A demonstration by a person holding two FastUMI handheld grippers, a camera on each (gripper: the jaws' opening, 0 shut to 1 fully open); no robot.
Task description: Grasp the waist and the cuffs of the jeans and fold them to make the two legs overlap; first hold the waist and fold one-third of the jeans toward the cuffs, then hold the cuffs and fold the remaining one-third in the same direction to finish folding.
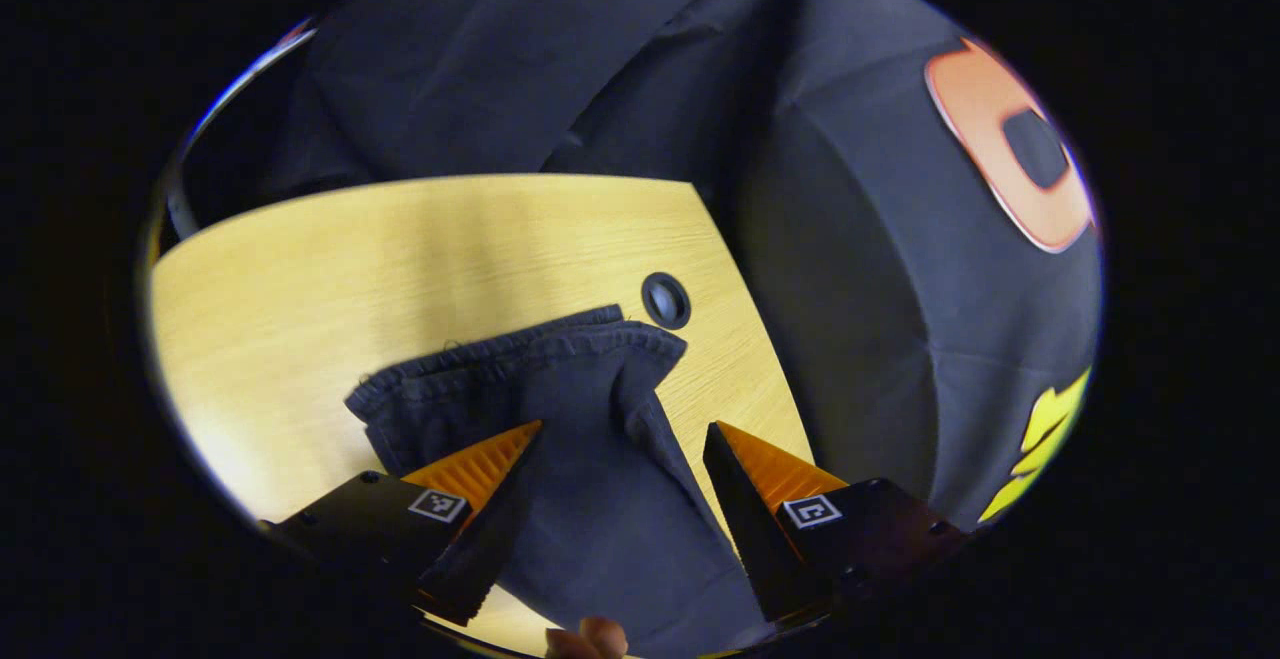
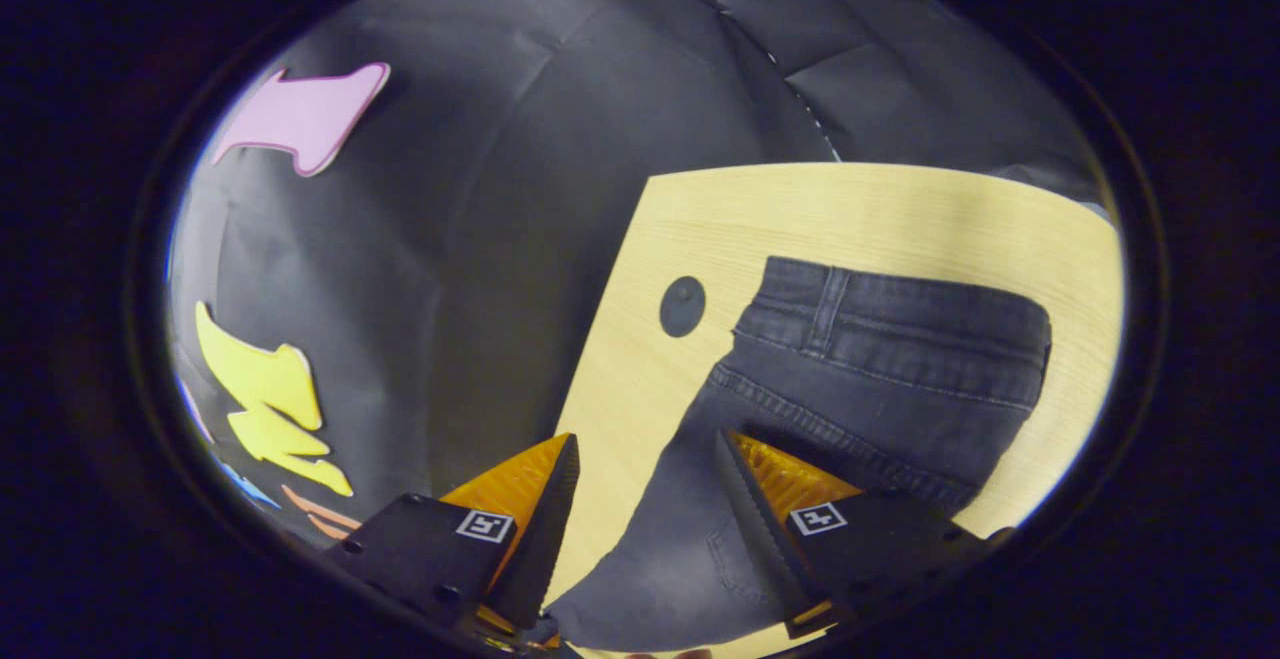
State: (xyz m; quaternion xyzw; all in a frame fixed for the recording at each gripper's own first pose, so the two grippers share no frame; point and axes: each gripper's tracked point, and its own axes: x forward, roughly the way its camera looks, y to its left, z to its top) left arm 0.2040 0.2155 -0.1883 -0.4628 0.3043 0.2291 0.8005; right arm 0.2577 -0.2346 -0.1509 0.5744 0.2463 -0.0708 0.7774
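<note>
In the left gripper view, the table (image 1: 300, 279) carries the jeans (image 1: 590, 459), their cuffs (image 1: 520, 359) lying stacked near a round grommet (image 1: 666, 300). The left gripper (image 1: 625, 439) hangs over the leg with its jaws wide apart, gripping nothing, the fabric passing between the fingers. A fingertip (image 1: 590, 639) shows at the bottom edge.

In the right gripper view, the waist (image 2: 900, 309) with a belt loop (image 2: 828, 311) lies flat on the table, right of the grommet. The right gripper (image 2: 645, 454) is likewise wide open and empty, the jeans' edge running between its fingers.
</note>
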